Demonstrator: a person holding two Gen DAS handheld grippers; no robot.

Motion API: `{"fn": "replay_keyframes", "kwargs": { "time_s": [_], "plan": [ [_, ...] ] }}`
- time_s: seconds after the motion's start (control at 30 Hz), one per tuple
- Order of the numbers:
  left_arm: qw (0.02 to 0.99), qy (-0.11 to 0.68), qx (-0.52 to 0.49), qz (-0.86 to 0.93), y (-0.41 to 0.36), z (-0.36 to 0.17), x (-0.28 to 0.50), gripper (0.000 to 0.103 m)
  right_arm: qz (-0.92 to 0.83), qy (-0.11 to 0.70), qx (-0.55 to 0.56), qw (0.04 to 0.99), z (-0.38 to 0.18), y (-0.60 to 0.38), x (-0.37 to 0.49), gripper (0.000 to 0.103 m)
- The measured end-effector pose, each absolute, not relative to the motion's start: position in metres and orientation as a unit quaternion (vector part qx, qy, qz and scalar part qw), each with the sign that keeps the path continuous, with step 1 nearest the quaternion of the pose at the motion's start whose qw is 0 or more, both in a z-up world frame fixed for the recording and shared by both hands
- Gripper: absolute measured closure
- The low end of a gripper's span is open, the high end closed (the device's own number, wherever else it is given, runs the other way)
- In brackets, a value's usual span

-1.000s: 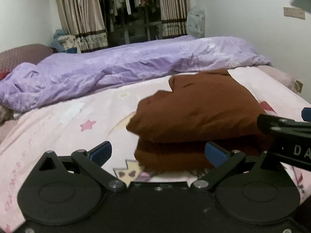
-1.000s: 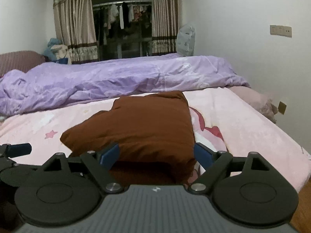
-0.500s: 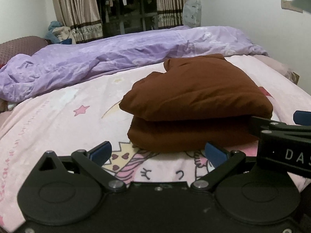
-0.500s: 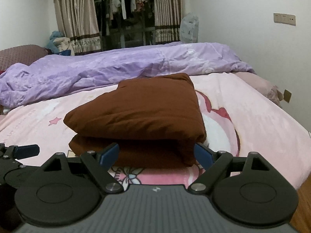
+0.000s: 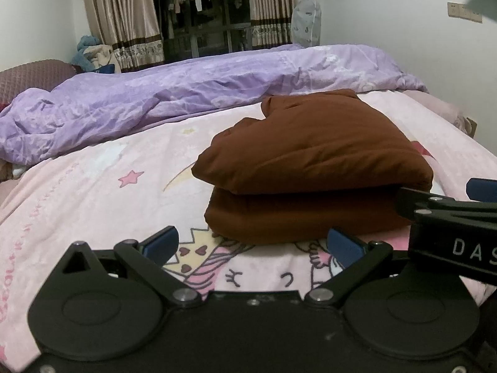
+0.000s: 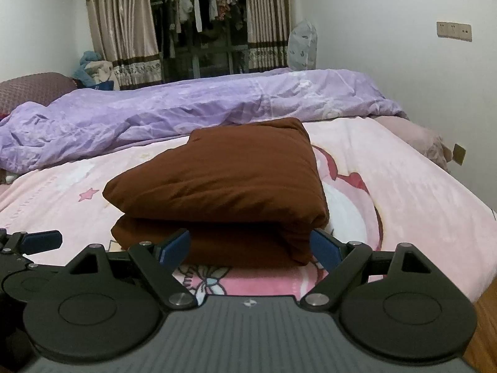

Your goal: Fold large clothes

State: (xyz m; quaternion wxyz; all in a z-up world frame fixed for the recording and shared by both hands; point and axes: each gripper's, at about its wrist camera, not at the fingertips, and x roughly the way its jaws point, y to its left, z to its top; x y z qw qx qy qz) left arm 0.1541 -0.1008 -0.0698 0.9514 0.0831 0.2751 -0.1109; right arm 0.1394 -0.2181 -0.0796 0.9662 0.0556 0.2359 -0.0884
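home bedroom | bed (image 6: 403,186) with pink cartoon sheet | purple duvet (image 6: 186,115) | curtains (image 6: 121,31) | clothes rail (image 6: 205,6) behind

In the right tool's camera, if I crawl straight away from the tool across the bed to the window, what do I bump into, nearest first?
Right tool → pink blanket → folded brown cloth → purple quilt → curtains with hanging clothes between them.
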Motion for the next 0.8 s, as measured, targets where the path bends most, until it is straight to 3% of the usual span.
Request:
{"fn": "replay_keyframes", "kwargs": {
  "time_s": [0.8],
  "plan": [
    [0.954, 0.263, 0.076, -0.12, -0.096, -0.062, 0.146, 0.0, -0.086, 0.221, 0.055, 0.97, -0.067, -0.219, 0.13, 0.002]
  ]
}}
